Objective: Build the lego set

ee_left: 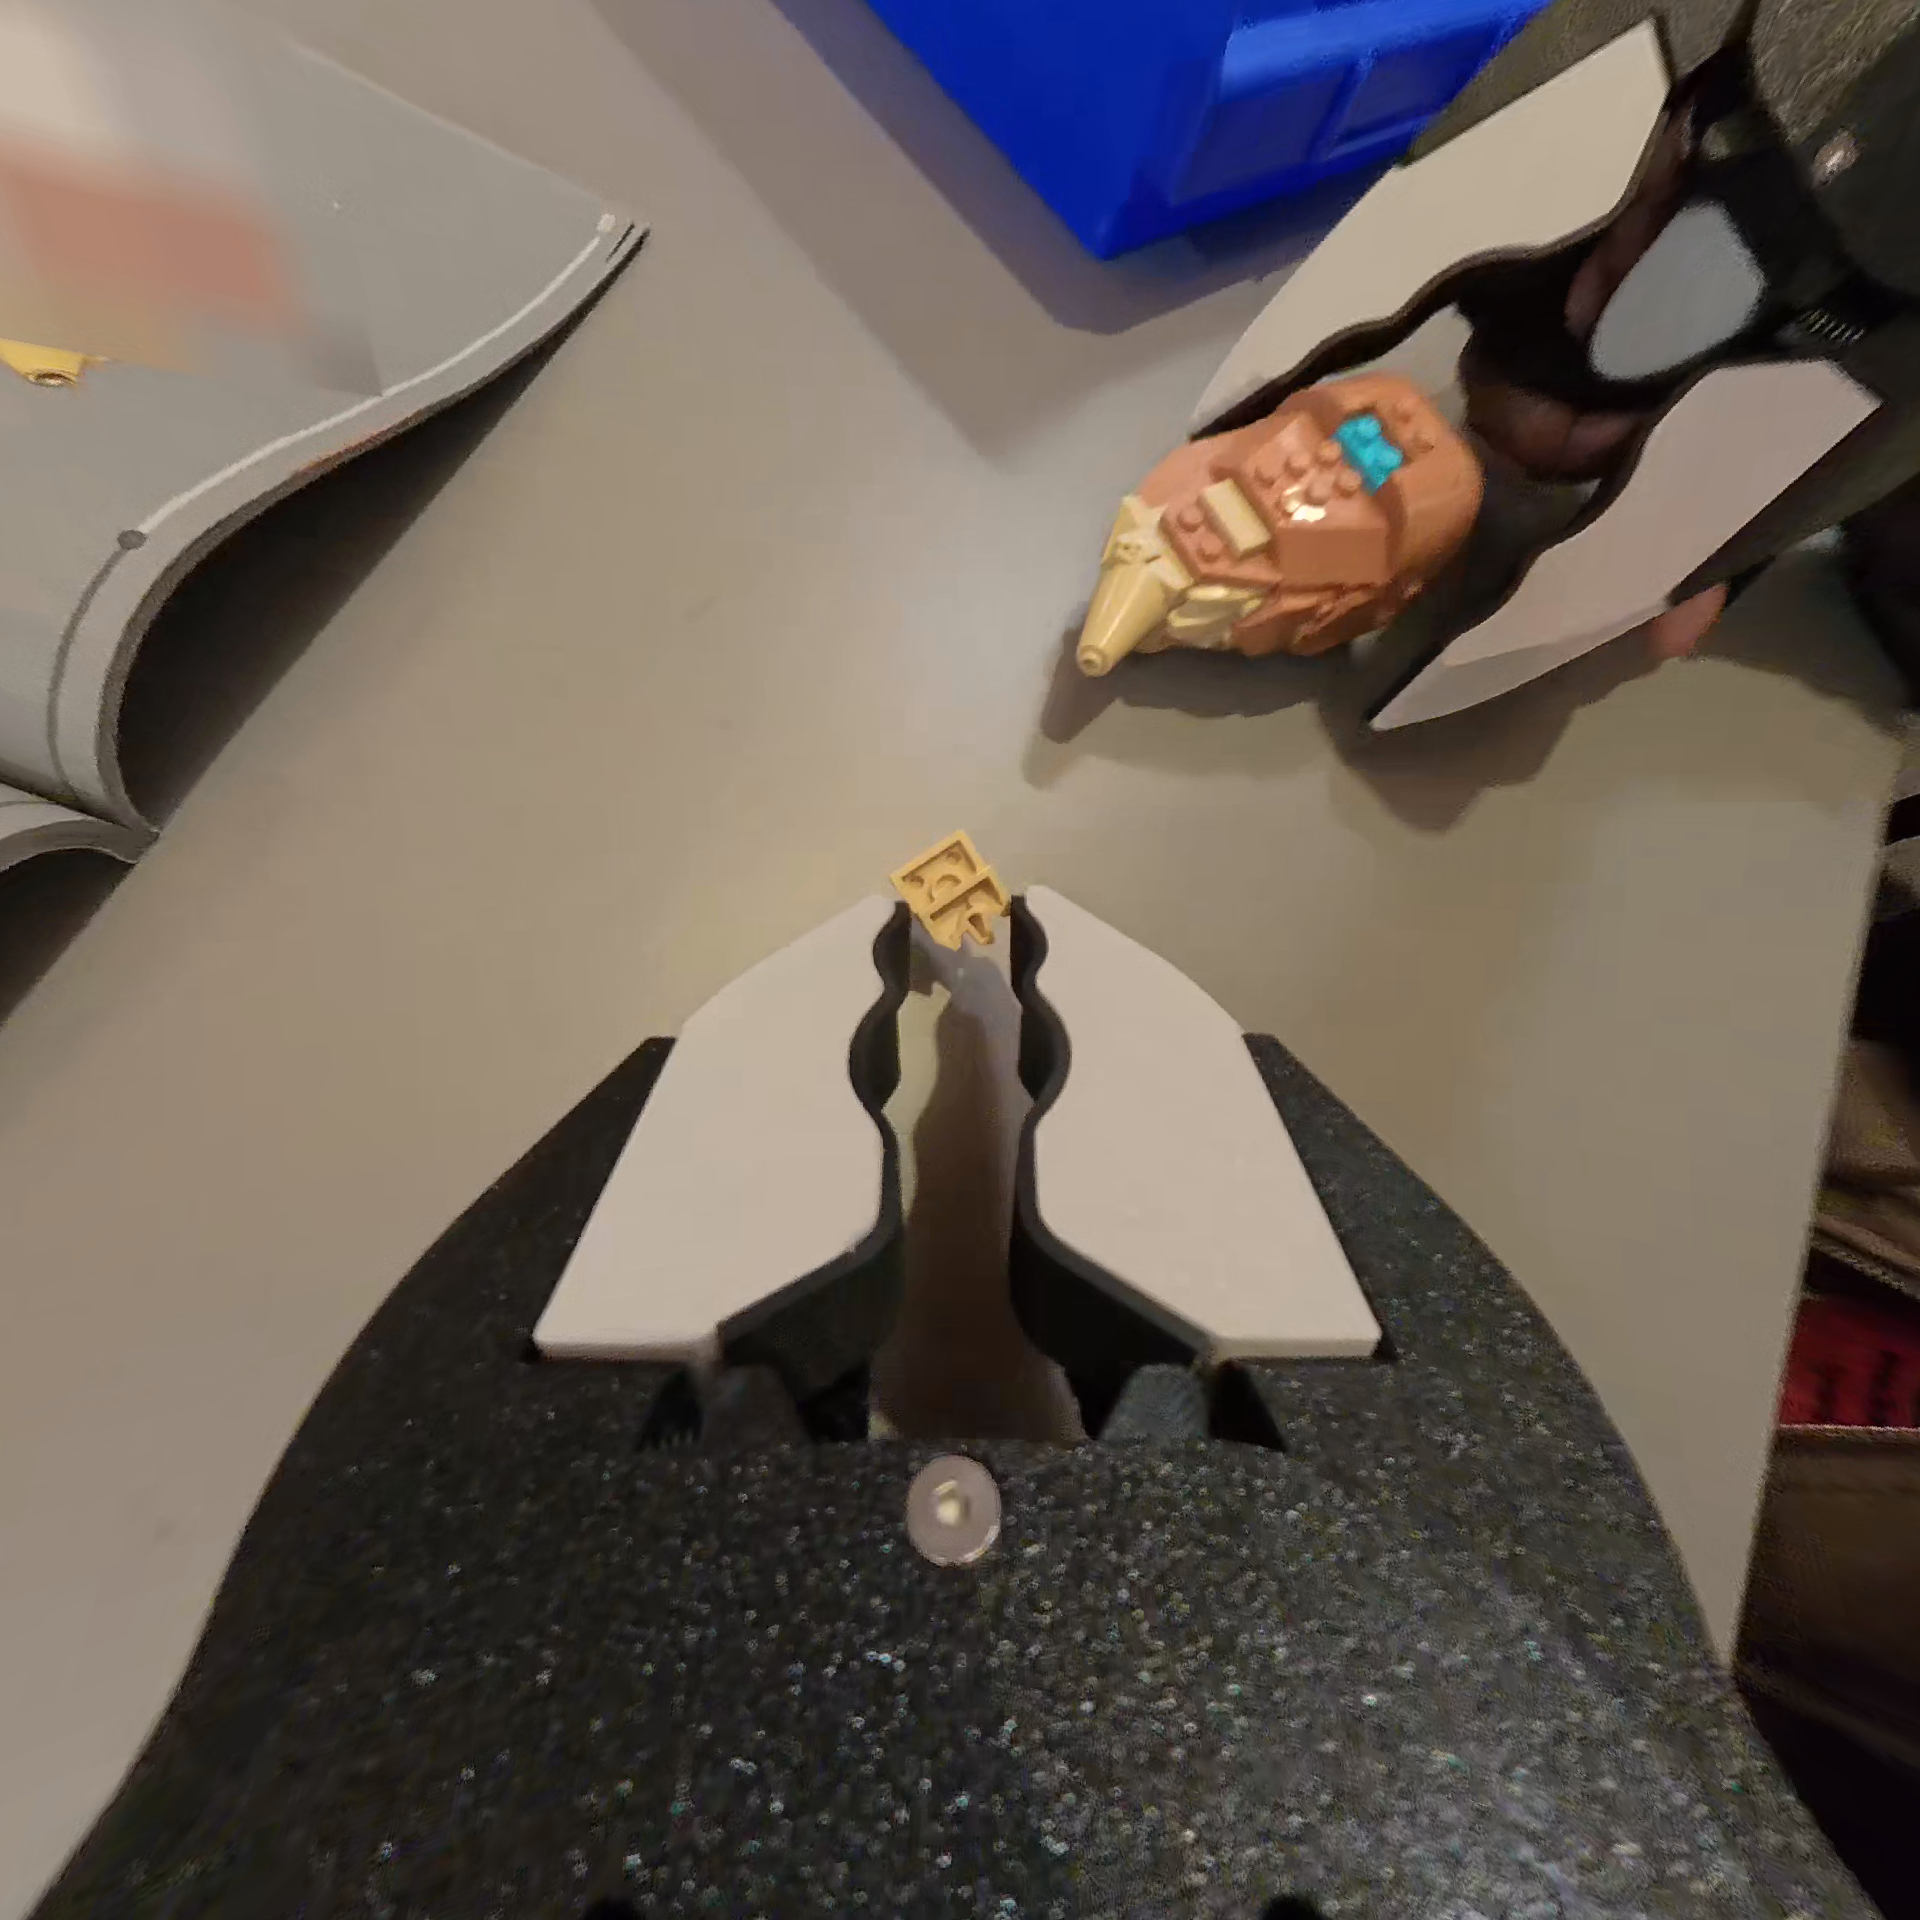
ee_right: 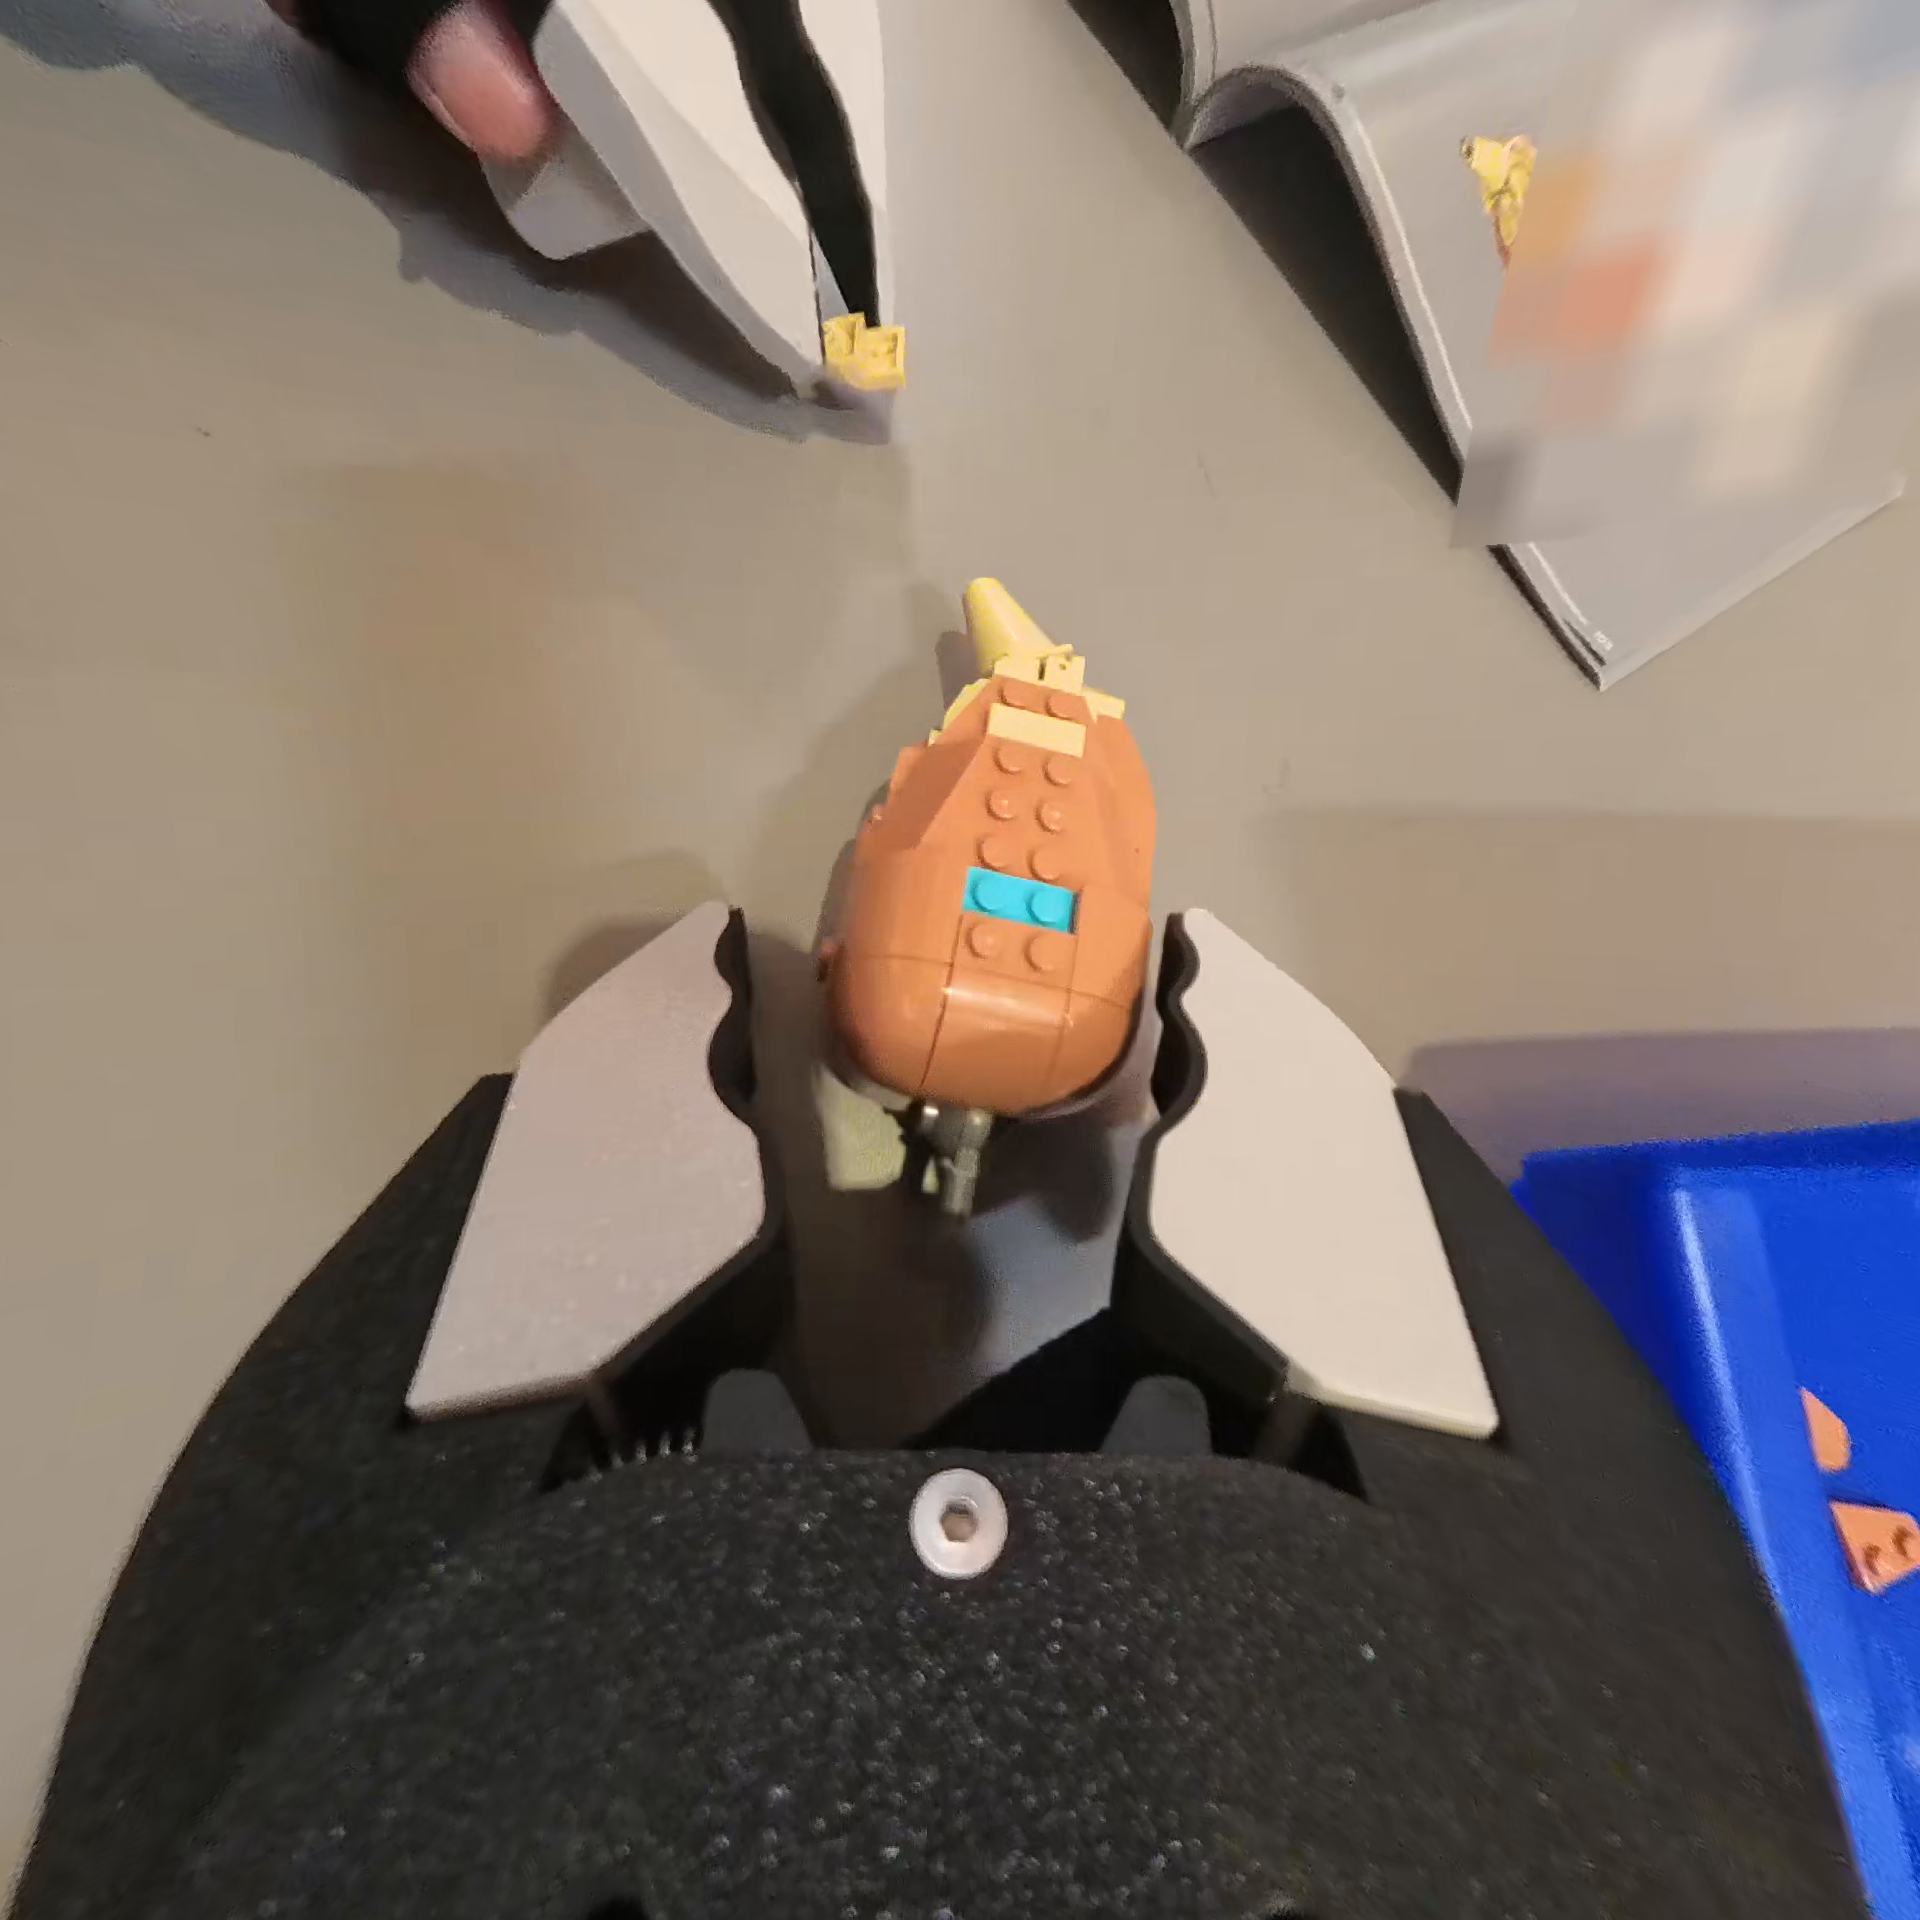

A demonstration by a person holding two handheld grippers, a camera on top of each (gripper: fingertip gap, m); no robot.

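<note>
Left gripper (ee_left: 958, 906) body was black, rough, speckled plastic; its fingers (ee_left: 748, 1122) carried smooth, matt grey faces, and a bright metal screw (ee_left: 952, 1509) sat in the body. The tan brick (ee_left: 951, 881) and the brown model (ee_right: 1003, 904) were smooth, slightly glossy plastic. The bin (ee_left: 1164, 104) was glossy blue plastic, the booklet (ee_left: 260, 416) paper, the tabletop (ee_left: 623, 727) smooth and matt

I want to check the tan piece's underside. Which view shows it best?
The left wrist view: the tan piece sits close, at the left gripper's tips, underside facing the camera. The right wrist view shows it small and far away.
</note>
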